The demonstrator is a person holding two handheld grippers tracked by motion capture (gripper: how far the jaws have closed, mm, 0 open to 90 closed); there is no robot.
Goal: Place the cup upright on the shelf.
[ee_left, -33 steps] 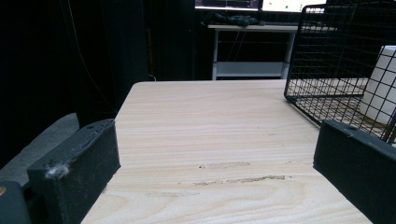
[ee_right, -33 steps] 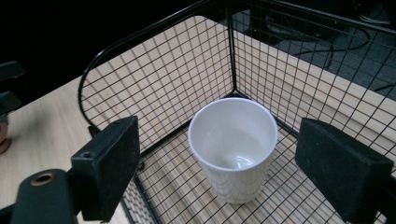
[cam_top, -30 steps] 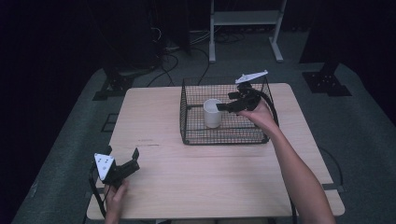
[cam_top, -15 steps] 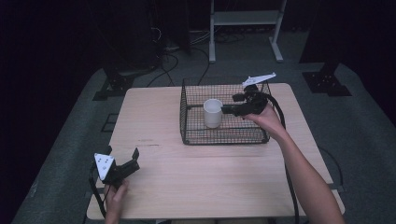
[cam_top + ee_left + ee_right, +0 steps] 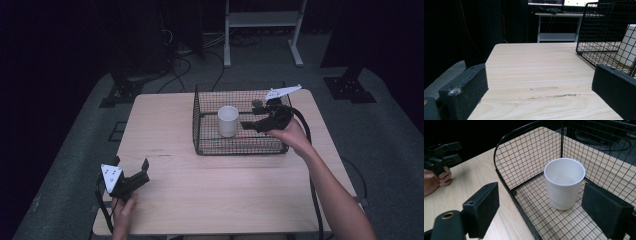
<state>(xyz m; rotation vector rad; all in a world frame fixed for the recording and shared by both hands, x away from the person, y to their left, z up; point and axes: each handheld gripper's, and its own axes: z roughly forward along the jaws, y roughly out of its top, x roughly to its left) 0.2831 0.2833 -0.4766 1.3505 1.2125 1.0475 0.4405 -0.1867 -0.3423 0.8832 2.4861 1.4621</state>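
A white paper cup [image 5: 228, 120] stands upright in a black wire basket [image 5: 240, 152] at the back of the wooden table [image 5: 225, 195]. My right gripper [image 5: 246, 124] reaches into the basket from the right, just beside the cup, jaws open and touching nothing. In the right gripper view the cup [image 5: 564, 182] stands ahead between the two black pads [image 5: 484, 205], clear of both. My left gripper [image 5: 131, 165] rests open at the table's near left corner with bare wood between its pads [image 5: 469, 85]. The basket [image 5: 599, 30] and cup [image 5: 627, 45] appear at the right of the left gripper view.
The basket's wire walls [image 5: 524, 160] surround the cup on all sides and it is open on top. A white metal stand [image 5: 260, 30] is on the dark floor beyond the table. The other hand with the left gripper [image 5: 444, 152] appears far left in the right gripper view.
My right gripper has shifted a little to the right and nearer the front over the basket, away from the cup. The cup and the left gripper have stayed put.
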